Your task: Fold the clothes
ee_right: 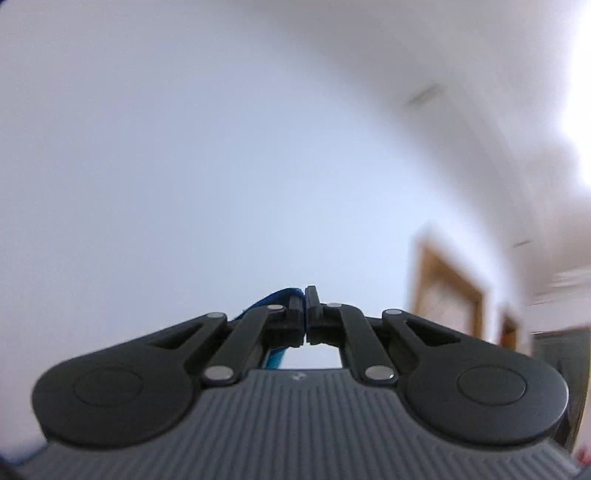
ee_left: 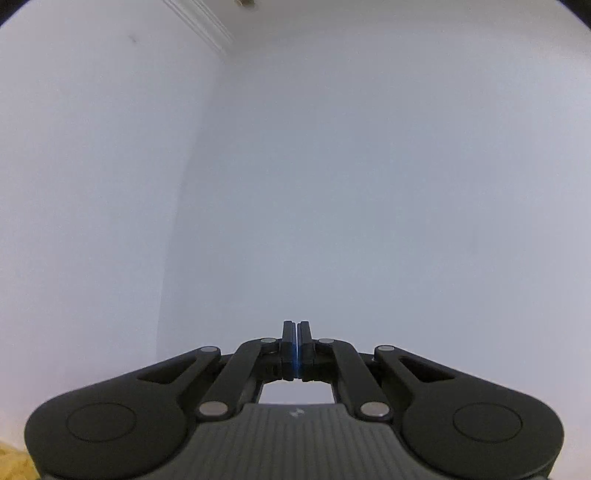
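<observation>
My left gripper (ee_left: 297, 325) is raised and points at a bare white wall. Its jaws are pressed together, and a thin blue line of fabric (ee_left: 296, 356) shows between the pads. My right gripper (ee_right: 306, 291) is also raised and points up toward the wall and ceiling. Its jaws are shut on blue cloth (ee_right: 275, 297), which bunches over the left finger and hangs down behind it (ee_right: 276, 360). The rest of the garment is hidden below both views.
A white wall corner with ceiling moulding (ee_left: 207, 26) fills the left wrist view. A wooden door frame (ee_right: 447, 291) stands at the right of the right wrist view. A yellowish surface (ee_left: 14, 461) shows at the lower left corner.
</observation>
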Available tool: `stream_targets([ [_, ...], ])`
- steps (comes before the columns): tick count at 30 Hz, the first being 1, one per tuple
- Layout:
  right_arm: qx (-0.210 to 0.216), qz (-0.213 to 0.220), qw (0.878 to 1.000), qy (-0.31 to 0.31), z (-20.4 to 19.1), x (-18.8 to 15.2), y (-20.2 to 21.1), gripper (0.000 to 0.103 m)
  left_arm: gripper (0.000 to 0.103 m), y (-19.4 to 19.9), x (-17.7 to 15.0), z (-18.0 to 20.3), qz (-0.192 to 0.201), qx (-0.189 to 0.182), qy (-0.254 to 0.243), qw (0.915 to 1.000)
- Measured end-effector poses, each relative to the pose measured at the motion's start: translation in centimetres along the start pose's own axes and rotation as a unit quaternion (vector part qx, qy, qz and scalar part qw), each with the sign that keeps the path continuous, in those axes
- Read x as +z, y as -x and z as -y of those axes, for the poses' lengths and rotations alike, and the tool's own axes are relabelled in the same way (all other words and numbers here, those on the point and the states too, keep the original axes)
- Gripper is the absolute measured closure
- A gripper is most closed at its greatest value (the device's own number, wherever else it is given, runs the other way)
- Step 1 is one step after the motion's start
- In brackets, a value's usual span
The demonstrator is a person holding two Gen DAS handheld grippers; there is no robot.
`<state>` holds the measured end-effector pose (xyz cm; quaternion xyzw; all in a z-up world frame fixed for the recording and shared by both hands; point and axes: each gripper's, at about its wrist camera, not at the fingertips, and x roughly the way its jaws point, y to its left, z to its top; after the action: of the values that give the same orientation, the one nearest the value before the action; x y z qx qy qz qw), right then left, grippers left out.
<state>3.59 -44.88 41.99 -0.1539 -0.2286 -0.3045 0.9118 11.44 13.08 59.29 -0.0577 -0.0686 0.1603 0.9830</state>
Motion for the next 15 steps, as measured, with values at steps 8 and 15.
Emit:
stream_targets([
  [8,0.171,0.016,0.985,-0.03,7.8,3.3,11.3,0.098,0.077,5.5,-12.3,1.5,-0.15,-0.222,-0.022,0.9631],
  [15,0.275,-0.152,0.947,0.061,11.0,-13.4,26.6,0.098,0.057,8.1,-40.7,9.6,-0.345,-0.351,-0.084,0.8666],
])
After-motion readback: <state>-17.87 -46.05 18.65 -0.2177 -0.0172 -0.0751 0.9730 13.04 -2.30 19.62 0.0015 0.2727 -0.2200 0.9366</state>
